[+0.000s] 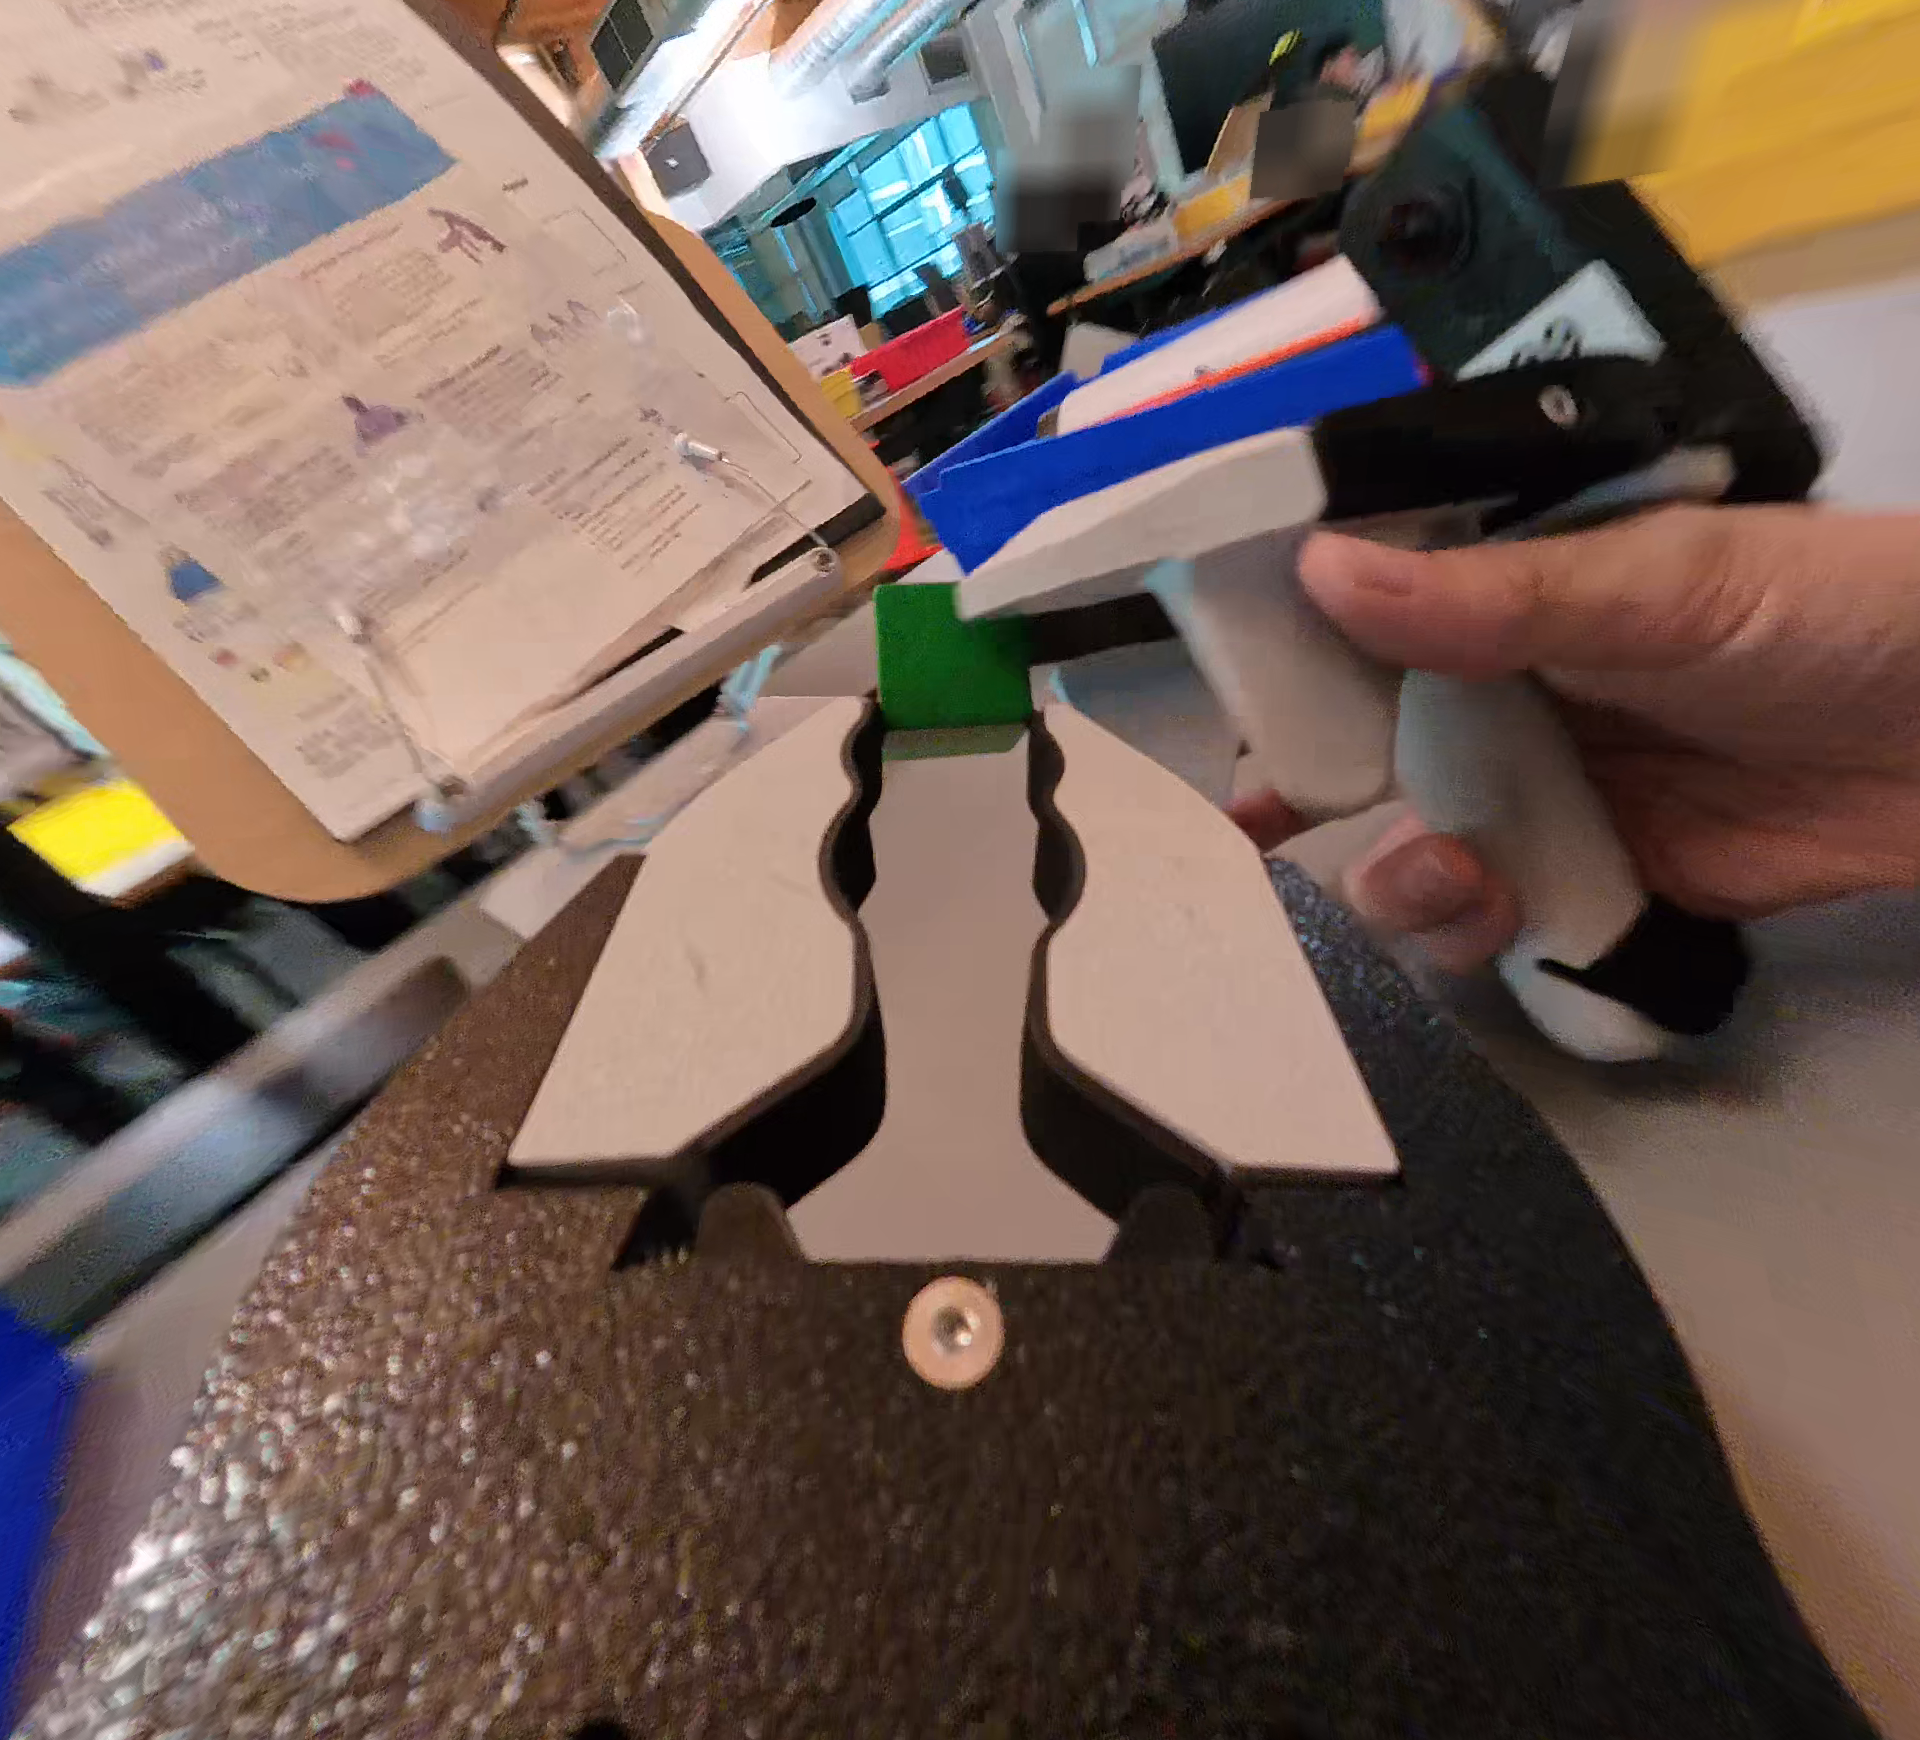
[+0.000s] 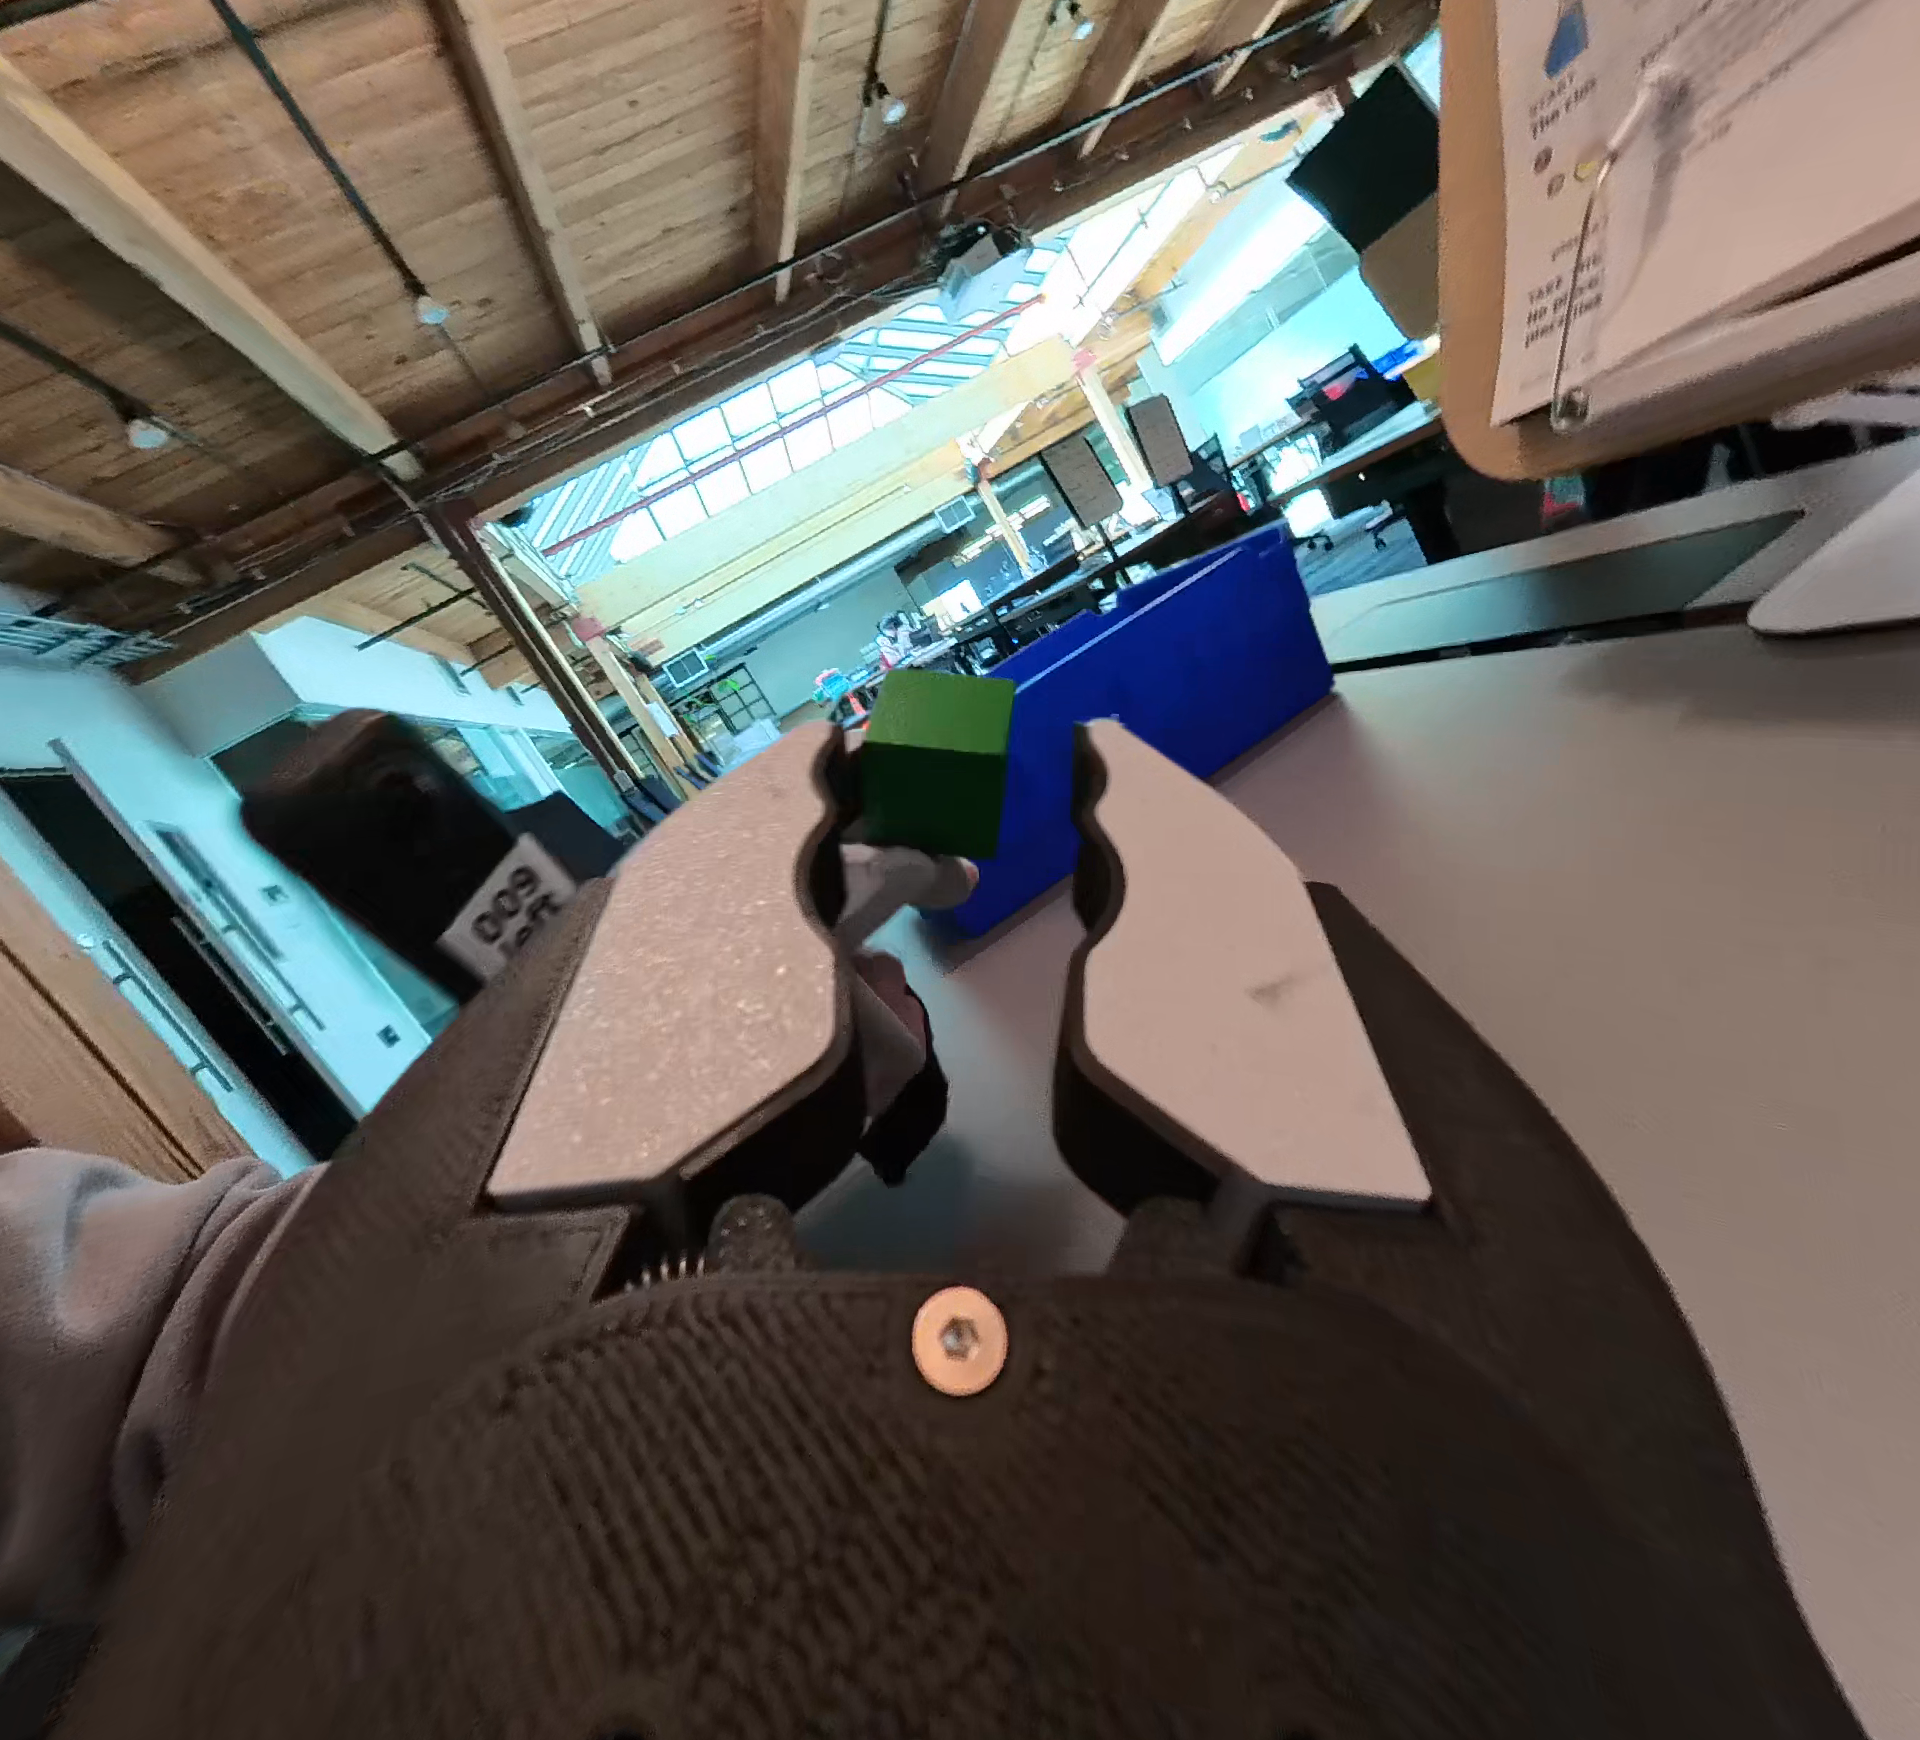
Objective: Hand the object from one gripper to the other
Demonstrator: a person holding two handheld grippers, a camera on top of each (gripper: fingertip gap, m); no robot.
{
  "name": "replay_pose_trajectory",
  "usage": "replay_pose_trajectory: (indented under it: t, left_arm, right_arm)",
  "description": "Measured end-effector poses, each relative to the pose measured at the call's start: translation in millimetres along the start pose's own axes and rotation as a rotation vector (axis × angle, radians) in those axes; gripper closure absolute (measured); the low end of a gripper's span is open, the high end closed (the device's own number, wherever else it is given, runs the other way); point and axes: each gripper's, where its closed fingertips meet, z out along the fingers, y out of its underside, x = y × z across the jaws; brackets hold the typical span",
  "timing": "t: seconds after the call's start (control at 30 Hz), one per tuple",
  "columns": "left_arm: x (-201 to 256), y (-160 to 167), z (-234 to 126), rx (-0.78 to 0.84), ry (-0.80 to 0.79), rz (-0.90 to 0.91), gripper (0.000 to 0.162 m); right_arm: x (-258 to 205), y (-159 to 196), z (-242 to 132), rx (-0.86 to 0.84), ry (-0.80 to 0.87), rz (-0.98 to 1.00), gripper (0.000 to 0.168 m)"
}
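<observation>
A green cube (image 1: 951,662) sits between the fingertips of my left gripper (image 1: 956,719), which is shut on it and holds it up in the air. My right gripper (image 1: 1023,511), held by a hand (image 1: 1662,703), comes in from the right with one white finger (image 1: 1132,516) over the cube's top corner. In the right wrist view the cube (image 2: 935,765) lies between the tips of my right gripper (image 2: 961,745). That gripper is open: the cube is close to its left finger, with a gap to the right one. A finger of the left gripper (image 2: 904,880) shows under the cube.
A wooden board with clipped paper sheets (image 1: 364,402) hangs close on the left, and at upper right in the right wrist view (image 2: 1662,132). A blue bin (image 2: 1174,703) stands on the grey table (image 2: 1558,911) behind the cube. A white stand base (image 2: 1849,568) is far right. Left and right tips are no more than a few centimetres apart.
</observation>
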Motion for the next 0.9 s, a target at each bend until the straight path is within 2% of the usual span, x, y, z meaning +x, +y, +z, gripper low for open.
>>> replay_pose_trajectory:
  t: [0.07, 0.2, 0.3, 0.47, 0.5, 0.53, 0.63, 0.73, 0.8, 0.9]
  left_arm:
    - [-3.0, -5.3, -4.9, 0.059, 0.113, -0.189, 0.136]
    - [-0.3, -18.7, -18.5, 0.19, 0.401, -0.531, 0.136]
    - [3.5, -26.6, -27.3, 0.254, 0.576, -0.706, 0.136]
    - [24.3, -21.5, -29.8, 0.189, 0.712, -0.689, 0.136]
    - [27.6, -22.0, -30.2, 0.186, 0.726, -0.684, 0.136]
    - [28.9, -21.4, -29.1, 0.18, 0.72, -0.675, 0.136]
    - [28.8, -20.4, -27.3, 0.18, 0.691, -0.656, 0.137]
    - [22.7, -12.4, -21.3, 0.165, 0.579, -0.592, 0.135]
    - [18.6, -9.5, -19.4, 0.15, 0.534, -0.569, 0.124]
    - [19.0, -5.3, -18.3, 0.102, 0.551, -0.609, 0.116]
  right_arm:
    - [3.1, -11.1, -4.2, 0.016, -0.011, -0.017, 0.116]
    - [-5.0, -18.3, -9.8, -0.023, -0.097, -0.079, 0.11]
    - [-18.8, -9.5, -9.1, -0.091, -0.194, -0.076, 0.11]
    - [-37.0, 10.2, -5.6, -0.172, -0.272, -0.126, 0.118]
    - [-39.2, 12.0, -5.7, -0.18, -0.285, -0.134, 0.126]
    - [-41.9, 12.1, -6.6, -0.178, -0.303, -0.148, 0.14]
    - [-40.9, 10.2, -6.4, -0.177, -0.281, -0.233, 0.14]
    - [-31.6, 9.0, -6.5, -0.185, -0.183, -0.488, 0.141]
    - [-22.4, 4.7, -7.6, -0.18, -0.081, -0.751, 0.14]
    - [-19.2, 9.4, -10.3, -0.233, -0.03, -1.163, 0.141]
